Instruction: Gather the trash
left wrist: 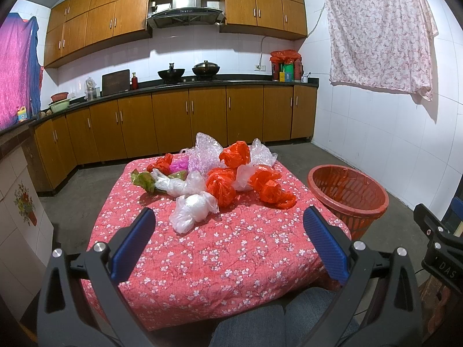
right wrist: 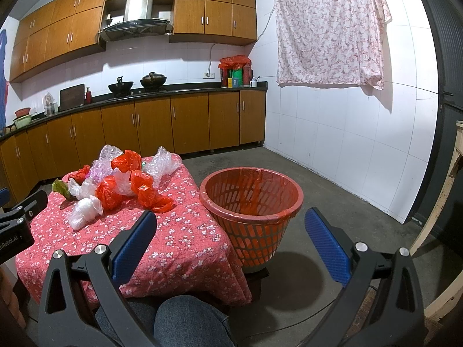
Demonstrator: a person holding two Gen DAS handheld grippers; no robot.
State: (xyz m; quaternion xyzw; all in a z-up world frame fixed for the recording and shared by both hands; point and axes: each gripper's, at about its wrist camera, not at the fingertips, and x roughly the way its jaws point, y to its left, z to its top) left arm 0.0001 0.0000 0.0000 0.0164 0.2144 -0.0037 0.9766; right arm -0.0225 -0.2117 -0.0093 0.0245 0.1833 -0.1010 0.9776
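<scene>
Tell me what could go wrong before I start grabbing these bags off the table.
1. The bags lie tangled in one heap, so pinching one may drag its neighbours off the tablecloth.
2. The red basket stands on the floor beside the table, below its top; a light bag released early could drift and miss.
3. Both grippers, left gripper and right gripper, hang open and apart from the heap.

Four red bags [left wrist: 221, 186], three white bags [left wrist: 192, 209], two bubble-wrap wads [left wrist: 207, 150] and one basket [left wrist: 347, 196].
</scene>
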